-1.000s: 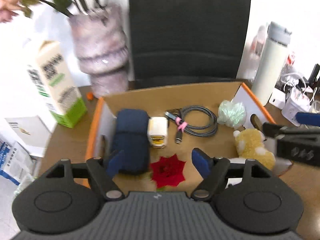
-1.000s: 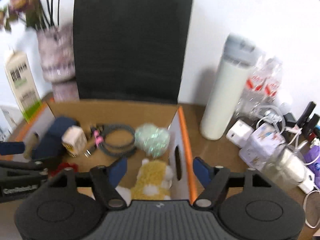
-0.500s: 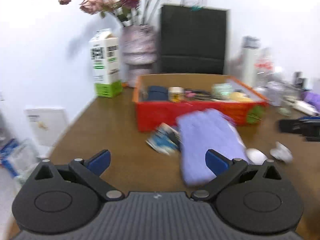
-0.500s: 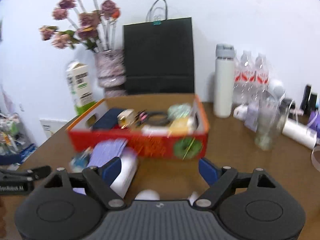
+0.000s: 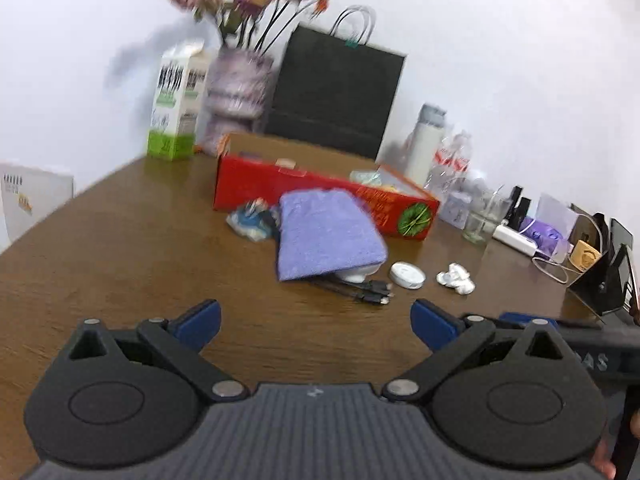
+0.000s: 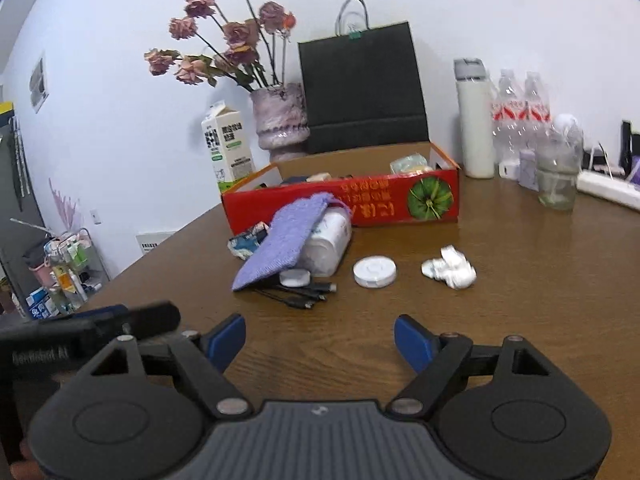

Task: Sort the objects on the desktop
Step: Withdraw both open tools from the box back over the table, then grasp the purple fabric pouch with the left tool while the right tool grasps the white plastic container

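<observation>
A red cardboard box [image 6: 360, 204] [image 5: 256, 184] with several items inside stands mid-table. In front of it lie a purple cloth [image 6: 280, 244] [image 5: 324, 236] draped over a white roll [image 6: 328, 244], a blue-white crumpled packet [image 6: 248, 242] [image 5: 252, 222], a black cable [image 6: 296, 294] [image 5: 356, 290], a white round disc [image 6: 375, 272] [image 5: 407, 275] and crumpled foil [image 6: 450, 270] [image 5: 456, 278]. My left gripper [image 5: 316, 324] is open and empty, low over the table. My right gripper [image 6: 320, 340] is open and empty beside it.
Behind the box stand a milk carton [image 6: 226, 144], a flower vase [image 6: 282, 120], a black paper bag [image 6: 360, 88], a white bottle [image 6: 474, 120], water bottles [image 6: 520, 116] and a glass jar [image 6: 558, 176]. Chargers and a power strip [image 6: 608, 188] crowd the right edge.
Both grippers have pulled back from above the box to low over the near table, so the loose items in front of the box are now in view. Both jaws stay open.
</observation>
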`<state>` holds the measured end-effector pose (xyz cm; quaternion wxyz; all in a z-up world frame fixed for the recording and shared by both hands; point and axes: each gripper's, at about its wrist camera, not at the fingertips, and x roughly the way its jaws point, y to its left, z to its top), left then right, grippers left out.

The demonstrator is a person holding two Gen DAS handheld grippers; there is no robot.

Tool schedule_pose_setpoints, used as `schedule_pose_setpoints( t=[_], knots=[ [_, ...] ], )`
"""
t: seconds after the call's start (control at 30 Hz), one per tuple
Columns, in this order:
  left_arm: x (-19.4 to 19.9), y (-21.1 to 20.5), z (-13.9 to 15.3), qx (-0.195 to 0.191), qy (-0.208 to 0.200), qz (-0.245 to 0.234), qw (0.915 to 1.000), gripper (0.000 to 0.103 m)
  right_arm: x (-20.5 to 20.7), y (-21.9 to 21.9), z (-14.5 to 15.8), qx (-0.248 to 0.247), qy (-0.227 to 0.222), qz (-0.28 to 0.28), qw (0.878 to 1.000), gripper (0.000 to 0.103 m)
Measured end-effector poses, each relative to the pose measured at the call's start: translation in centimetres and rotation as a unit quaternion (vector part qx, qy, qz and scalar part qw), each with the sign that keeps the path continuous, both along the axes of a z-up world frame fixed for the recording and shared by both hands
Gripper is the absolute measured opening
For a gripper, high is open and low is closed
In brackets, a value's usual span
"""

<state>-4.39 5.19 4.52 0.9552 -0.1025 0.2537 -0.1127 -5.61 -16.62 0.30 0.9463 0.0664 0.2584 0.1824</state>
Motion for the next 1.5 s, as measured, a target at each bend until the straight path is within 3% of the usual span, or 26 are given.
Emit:
schedule_pose_setpoints(
  t=[0.1,0.23,0.37,0.47,0.53,0.63,0.77,0.87,0.97,1.0,1.07,1.13,1.2,1.37,1.5],
  knots=[
    [0.9,0.0,-0.4,-0.001,0.034,0.005,0.9994,0.103,0.5,-0.2,-0.8,0.011,0.020,-0.002,1.000,0.081],
    [0.5,-0.1,-0.5,0.005,0.022,0.008,0.9997,0.103,0.5,-0.5,-1.3,0.021,0.028,-0.007,0.999,0.081],
    [0.3,-0.6,-0.4,0.029,0.026,0.023,0.9990,0.103,0.6,-0.5,-1.5,0.020,0.033,-0.005,0.999,0.081],
    [1.1,-1.3,0.6,0.071,0.020,0.042,0.9964,0.103,0.7,-0.4,-1.3,0.006,0.029,-0.001,1.000,0.081],
    [2.6,-2.1,1.7,0.098,0.017,0.047,0.9939,0.103,0.9,-0.5,-0.9,-0.007,0.021,-0.005,1.000,0.080],
    [6.4,-3.9,3.2,0.109,0.026,0.018,0.9935,0.103,1.7,-1.2,-0.6,-0.008,0.015,-0.017,1.000,0.080],
    [12.4,-6.8,3.3,0.144,0.011,0.008,0.9895,0.103,2.7,-2.2,-1.1,0.006,0.035,-0.032,0.999,0.078],
    [16.5,-7.1,2.4,0.108,0.047,0.008,0.9930,0.101,2.4,-2.6,-1.0,-0.002,0.027,-0.034,0.999,0.078],
    [18.7,-6.8,1.3,0.059,0.087,-0.006,0.9944,0.082,2.5,-3.0,-0.6,-0.019,0.017,-0.042,0.999,0.077],
    [19.1,-6.7,1.0,0.045,0.098,-0.018,0.9940,0.064,2.8,-3.1,-0.4,-0.016,0.016,-0.044,0.999,0.077],
    [18.9,-6.2,0.5,0.018,0.095,-0.033,0.9948,0.045,3.4,-3.4,0.1,-0.010,0.014,-0.044,0.999,0.077],
    [18.3,-5.6,0.9,0.006,0.086,-0.050,0.9951,0.008,4.1,-3.1,0.7,-0.011,0.007,-0.040,0.999,0.077],
    [17.2,-4.4,1.8,-0.032,0.067,-0.063,0.9953,0.008,5.1,-2.4,1.3,-0.018,-0.002,-0.035,0.999,0.077],
    [12.5,-0.1,5.4,-0.080,-0.004,-0.012,0.9967,0.007,8.6,0.2,2.6,-0.038,-0.022,0.000,0.999,0.076],
    [9.4,3.2,6.6,-0.113,-0.024,0.026,0.9930,0.007,12.7,2.9,2.5,-0.057,0.021,0.007,0.998,0.076]
  ],
)
